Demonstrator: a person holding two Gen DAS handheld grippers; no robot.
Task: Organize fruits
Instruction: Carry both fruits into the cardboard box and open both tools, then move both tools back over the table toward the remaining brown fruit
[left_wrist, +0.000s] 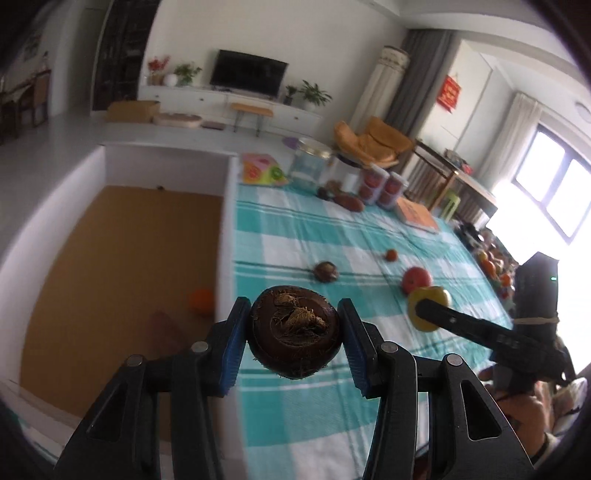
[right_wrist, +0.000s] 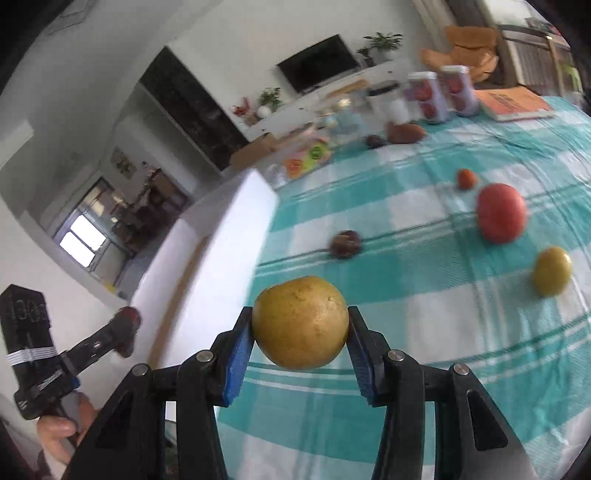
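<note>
My left gripper (left_wrist: 293, 332) is shut on a dark brown round fruit (left_wrist: 294, 331) with a dried husk, held above the left edge of the teal checked tablecloth (left_wrist: 295, 229). My right gripper (right_wrist: 300, 325) is shut on a yellow pear (right_wrist: 301, 323) and holds it above the cloth; it also shows in the left wrist view (left_wrist: 428, 308). A white box (left_wrist: 122, 236) with a brown floor stands left of the table, holding an orange (left_wrist: 202, 301). On the cloth lie a red tomato (right_wrist: 501, 213), a small yellow fruit (right_wrist: 553, 271), a dark fruit (right_wrist: 345, 243) and a small red fruit (right_wrist: 466, 178).
At the table's far end stand two jars of red fruit (left_wrist: 380, 184), a glass jar (left_wrist: 308, 164), a sweet potato (left_wrist: 349, 202), an orange book (left_wrist: 417, 216) and a colourful toy (left_wrist: 260, 170). More fruit is piled at the right edge (left_wrist: 491, 262).
</note>
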